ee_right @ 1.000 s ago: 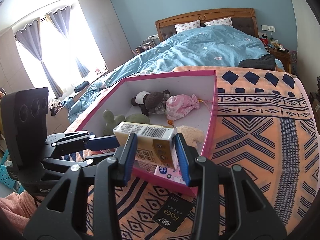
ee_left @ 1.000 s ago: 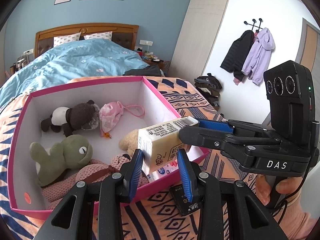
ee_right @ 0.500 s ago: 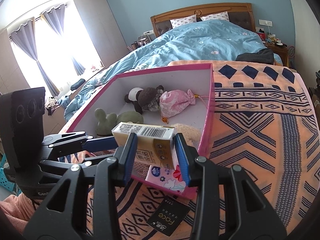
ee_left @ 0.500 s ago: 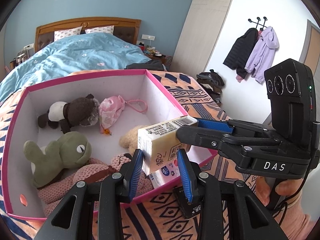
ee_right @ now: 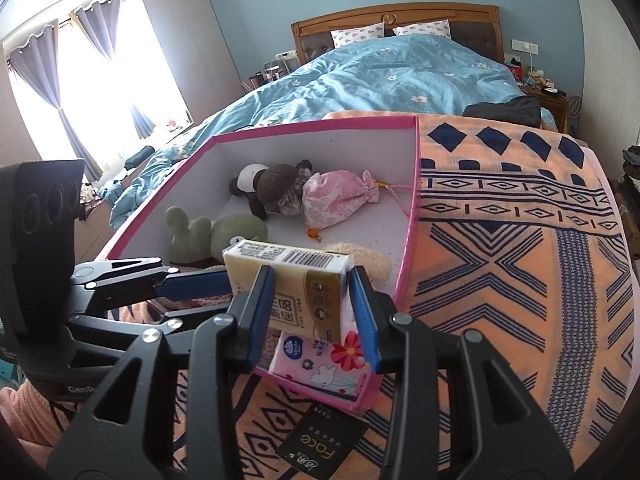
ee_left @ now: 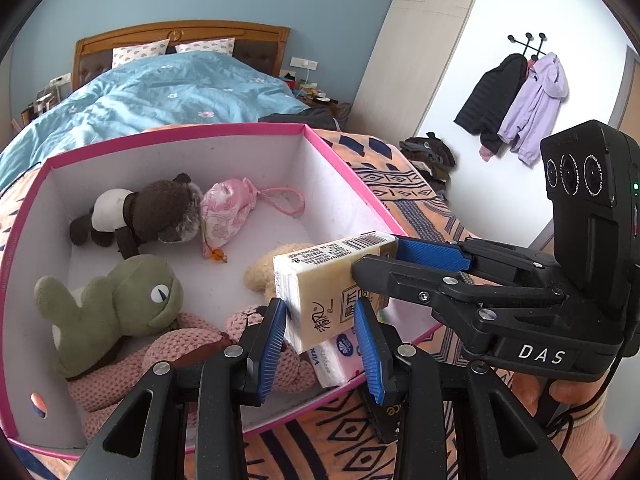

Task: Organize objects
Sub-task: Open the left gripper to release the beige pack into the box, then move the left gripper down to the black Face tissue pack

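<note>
A yellow tissue pack (ee_left: 332, 280) (ee_right: 288, 276) hangs just above the near right corner of a pink-rimmed white box (ee_left: 200, 130) (ee_right: 320, 124). My left gripper (ee_left: 320, 332) is shut on one end of it, blue pads pressed to both sides. From the other side my right gripper (ee_right: 312, 300) is shut on the same pack; the left wrist view shows it reaching in from the right (ee_left: 376, 264). In the right wrist view the left gripper (ee_right: 216, 296) comes in from the left. Under the pack, a pink flowered tissue pack (ee_left: 340, 356) (ee_right: 320, 364) lies in the box corner.
The box holds a brown-and-white plush (ee_left: 140, 212), a pink pouch (ee_left: 224, 212), a green plush (ee_left: 120, 304), a pink knitted toy (ee_left: 180, 352) and a beige plush (ee_right: 360, 260). A black packet (ee_right: 320, 440) lies on the orange patterned blanket (ee_right: 500, 260) in front of the box.
Both grippers have carried the yellow pack a little forward and down over the box corner. The box fills more of both views and the pink pack below shows more.
</note>
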`<state>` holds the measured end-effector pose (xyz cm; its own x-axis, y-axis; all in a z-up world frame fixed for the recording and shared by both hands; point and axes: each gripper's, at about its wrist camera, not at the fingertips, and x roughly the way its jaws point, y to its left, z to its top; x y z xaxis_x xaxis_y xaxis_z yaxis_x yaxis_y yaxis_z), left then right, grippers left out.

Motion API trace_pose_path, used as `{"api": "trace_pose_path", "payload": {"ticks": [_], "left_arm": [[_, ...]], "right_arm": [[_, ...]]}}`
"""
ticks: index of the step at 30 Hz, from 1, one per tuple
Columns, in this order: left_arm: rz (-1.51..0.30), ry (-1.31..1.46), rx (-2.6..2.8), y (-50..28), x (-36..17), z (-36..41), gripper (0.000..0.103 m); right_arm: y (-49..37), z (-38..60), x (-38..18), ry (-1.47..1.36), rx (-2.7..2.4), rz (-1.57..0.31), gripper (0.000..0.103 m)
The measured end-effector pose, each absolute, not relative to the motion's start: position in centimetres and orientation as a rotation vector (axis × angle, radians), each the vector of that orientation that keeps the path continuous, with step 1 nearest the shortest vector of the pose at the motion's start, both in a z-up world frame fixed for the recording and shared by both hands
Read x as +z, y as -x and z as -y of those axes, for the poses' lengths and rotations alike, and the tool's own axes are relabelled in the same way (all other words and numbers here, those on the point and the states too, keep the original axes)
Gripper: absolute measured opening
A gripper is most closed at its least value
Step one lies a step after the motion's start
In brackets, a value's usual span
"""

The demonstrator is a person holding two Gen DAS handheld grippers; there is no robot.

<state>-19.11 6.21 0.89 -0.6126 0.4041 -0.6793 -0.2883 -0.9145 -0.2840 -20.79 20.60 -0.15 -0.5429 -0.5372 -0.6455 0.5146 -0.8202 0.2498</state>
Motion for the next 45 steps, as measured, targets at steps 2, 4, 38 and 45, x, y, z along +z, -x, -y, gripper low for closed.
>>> {"api": "trace_pose_path", "payload": {"ticks": [2, 4, 38, 45], "left_arm": [[0.209, 1.115, 2.513, 19.3, 0.8, -6.1, 0.035], [0.205, 1.121, 2.520, 19.5, 0.7, -6.2, 0.035], [0.071, 0.877, 2.408, 8.4, 0.2, -7.8, 0.057], [-0.026, 1.098, 2.368, 10.1, -4.5, -10.6, 0.056]], "right_arm": [[20.9, -20.4, -0.1, -0.989, -2.351, 0.017, 0.040], [20.9, -20.1, -0.1, -0.986, -2.374, -0.007, 0.039], [14.1, -25.9, -3.7, -1.034, -2.270, 0.126, 0.048], [16.7, -25.1, -7.7, -1.175, -2.213, 0.131, 0.048]]}}
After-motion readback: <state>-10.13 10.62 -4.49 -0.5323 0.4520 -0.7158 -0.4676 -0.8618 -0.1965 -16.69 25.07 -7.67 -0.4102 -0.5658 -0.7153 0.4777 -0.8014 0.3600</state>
